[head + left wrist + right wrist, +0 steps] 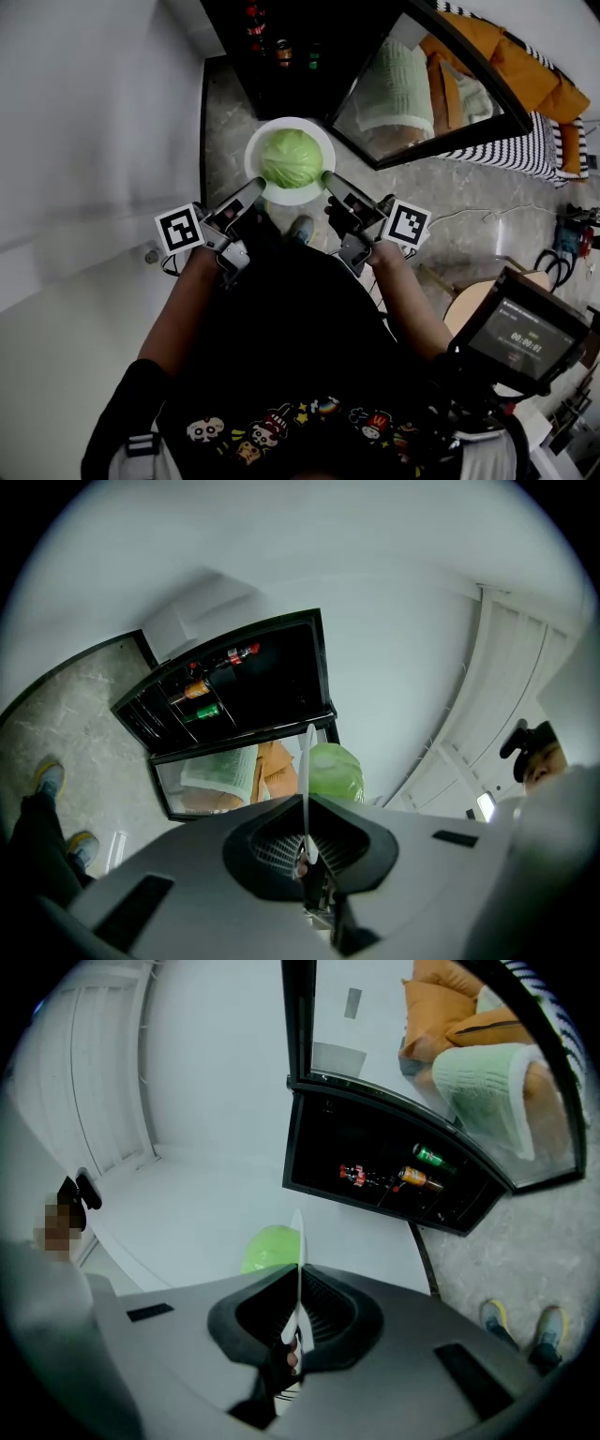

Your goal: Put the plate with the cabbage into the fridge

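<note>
Fingers (274, 841) of the left gripper (307, 808) are closed on the rim of the white round plate (307, 761), seen edge-on between the ribbed pads. The right gripper (298, 1288) clamps the opposite rim the same way. No gap shows at either pad.

Location: the plate hangs in the air between the two grippers, above the stone-patterned floor (220, 112) and just in front of the black fridge (281, 52). The pale green cabbage head (291, 157) sits at the plate's centre.

Step in hand (judged): carry phase. The glass fridge door (422, 84) already stands open; the plate is not yet inside.

Next move (judged): both grippers advance together and level, so the loose cabbage does not roll. The plate must clear the door edge and reach a free shelf. The small drink cans and bottles (412, 1177) occupy one shelf.

Writing: none legible.
- Can and bottle labels: too small to read.
- Black-and-white marker cubes (180, 228): square patterns only.
- Small dark screen (525, 337) at lower right: pale digits, unreadable.
</note>
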`<action>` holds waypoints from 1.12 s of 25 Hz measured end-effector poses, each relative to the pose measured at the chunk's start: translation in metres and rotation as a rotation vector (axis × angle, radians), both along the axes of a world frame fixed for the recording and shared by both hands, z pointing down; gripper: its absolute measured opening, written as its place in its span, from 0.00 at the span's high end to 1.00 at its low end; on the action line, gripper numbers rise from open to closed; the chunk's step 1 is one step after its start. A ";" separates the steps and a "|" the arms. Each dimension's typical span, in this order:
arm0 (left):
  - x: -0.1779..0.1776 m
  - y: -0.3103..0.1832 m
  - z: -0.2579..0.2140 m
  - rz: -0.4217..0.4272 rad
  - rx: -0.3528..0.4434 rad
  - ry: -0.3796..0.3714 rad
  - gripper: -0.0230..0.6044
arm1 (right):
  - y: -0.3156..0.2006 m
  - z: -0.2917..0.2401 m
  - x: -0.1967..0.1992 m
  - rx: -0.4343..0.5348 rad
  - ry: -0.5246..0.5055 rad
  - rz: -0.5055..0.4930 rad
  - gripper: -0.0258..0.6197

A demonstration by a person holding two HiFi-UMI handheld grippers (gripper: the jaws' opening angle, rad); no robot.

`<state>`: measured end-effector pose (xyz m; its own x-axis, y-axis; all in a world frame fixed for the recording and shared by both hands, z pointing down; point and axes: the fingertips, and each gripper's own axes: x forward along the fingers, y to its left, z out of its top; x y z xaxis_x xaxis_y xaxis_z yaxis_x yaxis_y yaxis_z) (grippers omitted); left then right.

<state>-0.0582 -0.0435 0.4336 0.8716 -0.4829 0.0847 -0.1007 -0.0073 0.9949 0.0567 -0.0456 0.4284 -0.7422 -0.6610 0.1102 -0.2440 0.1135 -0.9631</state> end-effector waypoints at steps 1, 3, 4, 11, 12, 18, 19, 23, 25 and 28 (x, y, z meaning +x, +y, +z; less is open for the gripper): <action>-0.001 0.002 0.000 -0.010 -0.002 0.000 0.94 | 0.001 -0.001 -0.002 0.001 -0.003 -0.012 0.93; -0.003 0.005 -0.001 -0.024 -0.004 -0.002 0.94 | 0.002 0.000 -0.004 -0.001 -0.010 -0.024 0.93; -0.003 0.005 0.000 -0.027 -0.004 -0.003 0.94 | 0.002 0.000 -0.004 -0.003 -0.013 -0.024 0.93; -0.003 -0.001 -0.001 -0.029 0.009 -0.002 0.94 | -0.003 -0.001 -0.004 0.007 -0.012 -0.024 0.93; -0.002 -0.002 -0.002 -0.026 0.013 -0.003 0.94 | -0.004 -0.001 -0.003 0.007 -0.012 -0.022 0.93; 0.001 -0.004 -0.002 -0.015 0.007 0.001 0.94 | -0.006 0.001 0.000 0.008 -0.015 -0.006 0.93; 0.002 -0.004 -0.001 -0.012 0.006 0.000 0.94 | -0.005 0.001 0.000 0.007 -0.015 -0.002 0.93; 0.003 -0.005 0.001 0.005 0.008 -0.013 0.94 | -0.004 0.003 0.002 0.001 -0.018 0.013 0.93; 0.003 -0.004 0.002 0.006 0.009 -0.012 0.94 | -0.004 0.003 0.003 0.001 -0.011 0.011 0.93; 0.004 -0.005 0.002 0.014 0.011 -0.011 0.94 | -0.004 0.004 0.003 0.000 -0.008 0.017 0.93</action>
